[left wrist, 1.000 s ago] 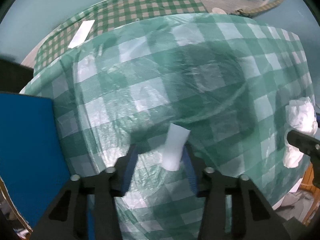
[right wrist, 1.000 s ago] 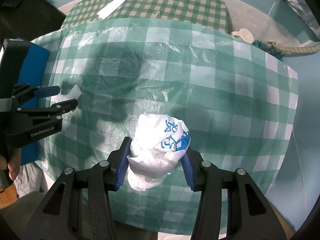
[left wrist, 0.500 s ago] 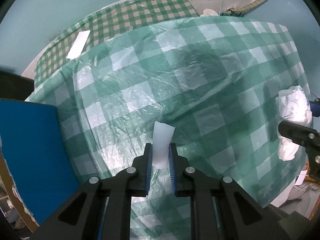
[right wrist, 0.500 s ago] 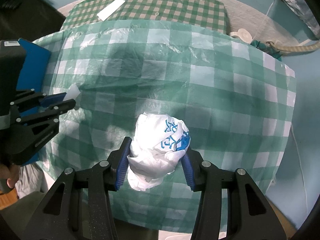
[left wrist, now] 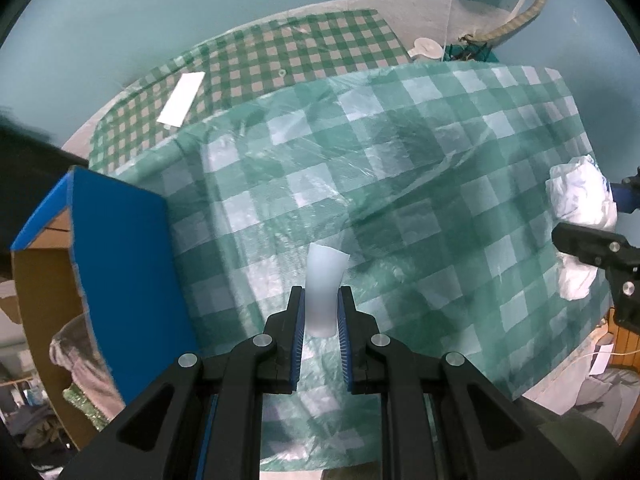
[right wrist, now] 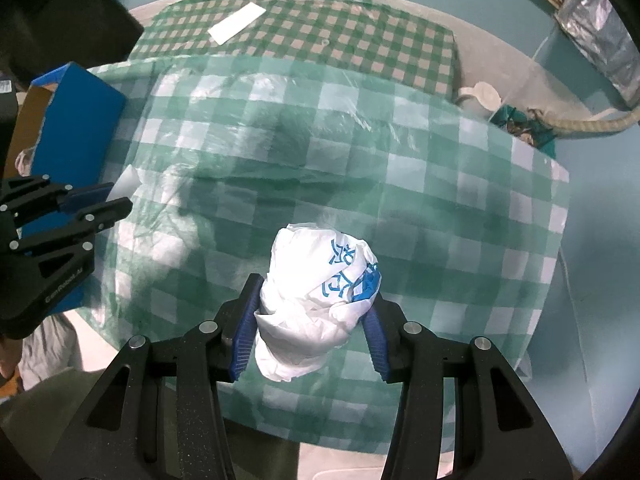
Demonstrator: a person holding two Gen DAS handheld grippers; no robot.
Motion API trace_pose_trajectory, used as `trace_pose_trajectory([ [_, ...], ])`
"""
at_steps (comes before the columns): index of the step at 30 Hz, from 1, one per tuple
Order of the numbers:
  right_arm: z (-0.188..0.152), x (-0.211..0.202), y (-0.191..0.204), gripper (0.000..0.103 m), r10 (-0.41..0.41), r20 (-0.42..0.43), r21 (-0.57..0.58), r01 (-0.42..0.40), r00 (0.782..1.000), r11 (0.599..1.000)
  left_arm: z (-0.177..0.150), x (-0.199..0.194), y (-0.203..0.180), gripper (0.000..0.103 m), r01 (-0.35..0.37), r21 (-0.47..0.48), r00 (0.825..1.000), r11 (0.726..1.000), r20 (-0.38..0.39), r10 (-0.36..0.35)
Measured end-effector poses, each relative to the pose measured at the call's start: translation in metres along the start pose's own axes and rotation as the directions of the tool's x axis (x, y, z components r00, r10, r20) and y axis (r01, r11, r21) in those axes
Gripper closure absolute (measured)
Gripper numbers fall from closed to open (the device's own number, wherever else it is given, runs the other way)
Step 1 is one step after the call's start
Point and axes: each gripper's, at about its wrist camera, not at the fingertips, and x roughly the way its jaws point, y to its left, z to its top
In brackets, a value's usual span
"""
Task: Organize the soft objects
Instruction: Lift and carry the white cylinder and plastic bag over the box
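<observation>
My left gripper (left wrist: 321, 307) is shut on a small pale white sheet (left wrist: 323, 287) that stands up between its fingers, held above the green checked plastic cloth (left wrist: 400, 208). My right gripper (right wrist: 314, 312) is shut on a crumpled white plastic bag with blue print (right wrist: 316, 300), above the same cloth (right wrist: 400, 184). The bag (left wrist: 580, 216) and right gripper show at the right edge of the left wrist view. The left gripper (right wrist: 114, 200) shows at the left of the right wrist view.
A blue cardboard box (left wrist: 116, 264), open and brown inside, stands at the left edge of the cloth; it also shows in the right wrist view (right wrist: 76, 128). Behind lies a smaller-checked cloth (left wrist: 288, 60) with a white strip (left wrist: 182, 98). A rope (right wrist: 580, 124) lies back right.
My left gripper closed on the pale sheet and lifted back with it, away from the cloth. The right gripper kept its hold on the bag and rose a little.
</observation>
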Motion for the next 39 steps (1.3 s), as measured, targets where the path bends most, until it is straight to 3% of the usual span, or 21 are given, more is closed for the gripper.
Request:
trace_pose_trajectory([
  [16,0.006,-0.060,0.042,0.055,-0.032,0.063,-0.086,0.037,0.998,0.996,-0.022,-0.063,0.024,0.088,-0.010,-0.023,0.996,1.000,0.086,0.011],
  [39,0.027,-0.094,0.142,0.055,0.027,0.125,-0.250,0.005,0.992,0.968,-0.075,-0.112,0.098,0.087,-0.043,-0.188,0.992,0.981,0.111,0.065],
])
